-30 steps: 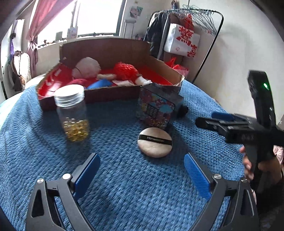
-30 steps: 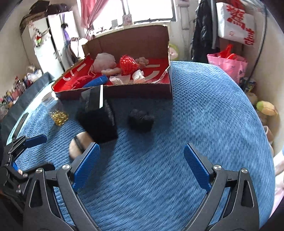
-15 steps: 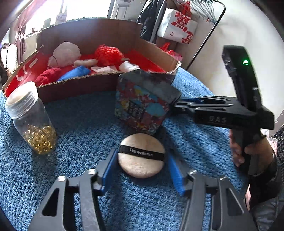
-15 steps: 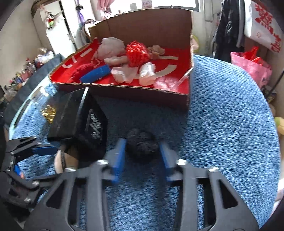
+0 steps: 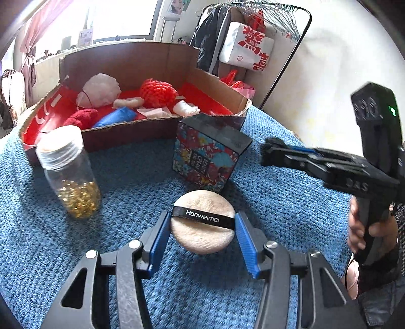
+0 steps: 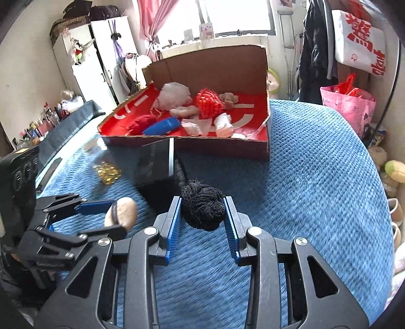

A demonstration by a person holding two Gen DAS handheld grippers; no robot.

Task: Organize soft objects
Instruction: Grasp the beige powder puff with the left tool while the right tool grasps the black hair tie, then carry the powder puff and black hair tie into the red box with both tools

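The powder puff [image 5: 202, 222] is squeezed by the left gripper [image 5: 201, 234], and the black yarn ball [image 6: 202, 208] by the right gripper [image 6: 202, 222], just above the blue blanket [image 6: 316, 202]. Both should be lifted over the patterned box [image 5: 207, 157] and dropped into the cardboard box [image 6: 222, 146] at the far edge.

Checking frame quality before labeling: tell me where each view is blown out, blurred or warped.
Left wrist view: window overexposed; the right gripper smeared by motion; the powder puff sharp in the left gripper; fisheye bends the cardboard box. Right wrist view: window also blown out; blue blanket streaked; black yarn ball fairly crisp.
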